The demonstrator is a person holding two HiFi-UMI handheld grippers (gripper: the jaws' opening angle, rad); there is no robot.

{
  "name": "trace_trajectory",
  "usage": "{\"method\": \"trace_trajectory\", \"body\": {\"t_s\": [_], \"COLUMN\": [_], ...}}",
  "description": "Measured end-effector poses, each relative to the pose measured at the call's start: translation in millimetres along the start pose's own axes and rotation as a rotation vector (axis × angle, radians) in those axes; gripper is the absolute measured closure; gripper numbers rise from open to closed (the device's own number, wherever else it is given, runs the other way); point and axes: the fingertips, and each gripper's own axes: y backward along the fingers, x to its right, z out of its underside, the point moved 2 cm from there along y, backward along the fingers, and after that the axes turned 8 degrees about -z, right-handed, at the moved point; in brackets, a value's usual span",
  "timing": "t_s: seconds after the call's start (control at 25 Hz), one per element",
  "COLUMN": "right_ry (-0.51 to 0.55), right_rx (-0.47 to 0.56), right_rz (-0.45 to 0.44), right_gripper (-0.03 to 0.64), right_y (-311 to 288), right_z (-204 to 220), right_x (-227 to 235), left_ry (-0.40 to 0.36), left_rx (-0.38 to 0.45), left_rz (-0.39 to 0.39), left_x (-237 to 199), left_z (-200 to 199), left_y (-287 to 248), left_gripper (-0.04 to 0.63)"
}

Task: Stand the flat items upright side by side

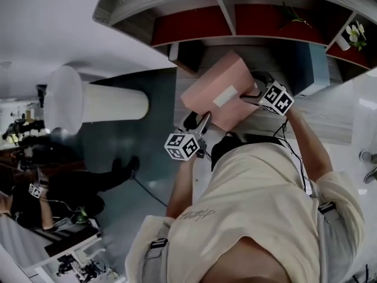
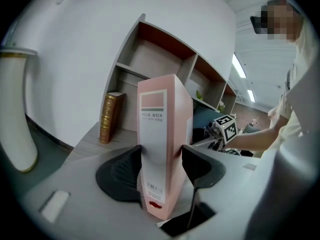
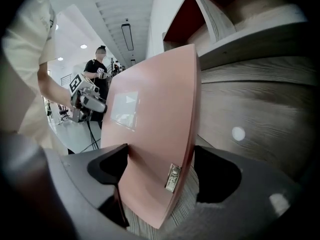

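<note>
Hard to see from the head view, the left gripper (image 2: 161, 156) and right gripper (image 3: 160, 164) each clamp the pink cardboard file box (image 1: 215, 93) over the wooden shelf (image 3: 260, 109). Only the left gripper view reveals a brown gilt book (image 2: 109, 118) standing behind it.

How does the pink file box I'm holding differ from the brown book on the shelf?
Colour: the pink file box has a pale labelled spine; the brown book has a gilt one. State: the file box is clamped by the left gripper and right gripper; the book stands untouched on the shelf. Pose: the file box is tilted in the head view; the book is nearly upright. Both are flat with spines.
</note>
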Motion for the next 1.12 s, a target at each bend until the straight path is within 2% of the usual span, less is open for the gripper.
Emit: {"method": "trace_trajectory", "body": {"t_s": [0.12, 0.4, 0.76, 0.88, 1.04, 1.12], "right_ry": [0.028, 0.072, 0.055, 0.031, -0.015, -0.058], "right_rx": [0.008, -0.019, -0.053, -0.073, -0.098, -0.086], "right_rz": [0.027, 0.071, 0.167, 0.215, 0.286, 0.333], "right_gripper": [0.199, 0.204, 0.224, 0.249, 0.249, 0.249], "right_y": [9.9, 25.4, 43.5, 50.3, 59.2, 68.0], "right_z": [4.5, 15.6, 28.3, 35.3, 43.7, 47.9], "right_x": [-5.3, -17.3, -38.0, -43.3, -47.9, -52.4], "left_ry": [-0.053, -0.075, -0.104, -0.157, -0.236, -0.264], "left_rx": [0.01, 0.028, 0.038, 0.056, 0.065, 0.065], "left_rz": [0.02, 0.124, 0.173, 0.164, 0.182, 0.201], "left_x": [11.0, 28.8, 48.9, 54.8, 61.0, 62.5], "left_z": [2.5, 10.3, 23.3, 22.2, 24.7, 24.8], "left_y": [3.8, 17.9, 33.2, 36.5, 38.7, 36.7], "left_gripper": [0.328, 0.336, 0.33, 0.293, 0.199, 0.189]}}
